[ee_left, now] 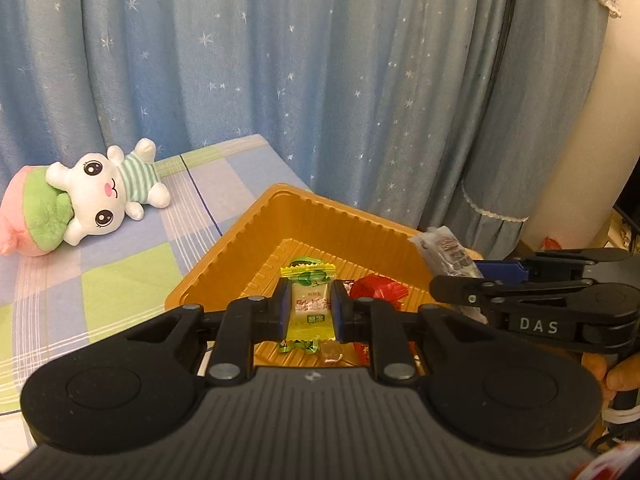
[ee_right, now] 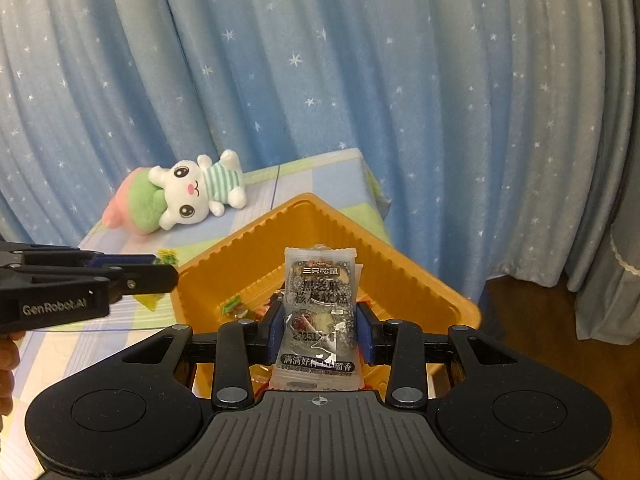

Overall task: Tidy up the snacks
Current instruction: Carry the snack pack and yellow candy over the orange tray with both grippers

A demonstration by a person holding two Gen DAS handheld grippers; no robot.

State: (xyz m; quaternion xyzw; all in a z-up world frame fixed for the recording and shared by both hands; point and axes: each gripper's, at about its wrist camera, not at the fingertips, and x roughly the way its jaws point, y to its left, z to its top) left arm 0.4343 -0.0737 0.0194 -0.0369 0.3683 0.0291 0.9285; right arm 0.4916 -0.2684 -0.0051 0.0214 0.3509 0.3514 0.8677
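I am pinching a yellow-green candy [ee_left: 310, 307] in my left gripper [ee_left: 310, 310] and a grey snack packet [ee_right: 320, 312] in my right gripper [ee_right: 320, 328] — both poised over the gold tray [ee_left: 320, 216] at twelve o'clock, probably for sorting.

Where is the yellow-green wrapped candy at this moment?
In the left wrist view, the yellow-green candy sits clamped in the left gripper, above the orange tray, just left of a red-wrapped sweet.

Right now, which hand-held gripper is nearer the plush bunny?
Left. The left hand-held gripper sits on the plush bunny side of the tray; the right hand-held gripper is beyond it.
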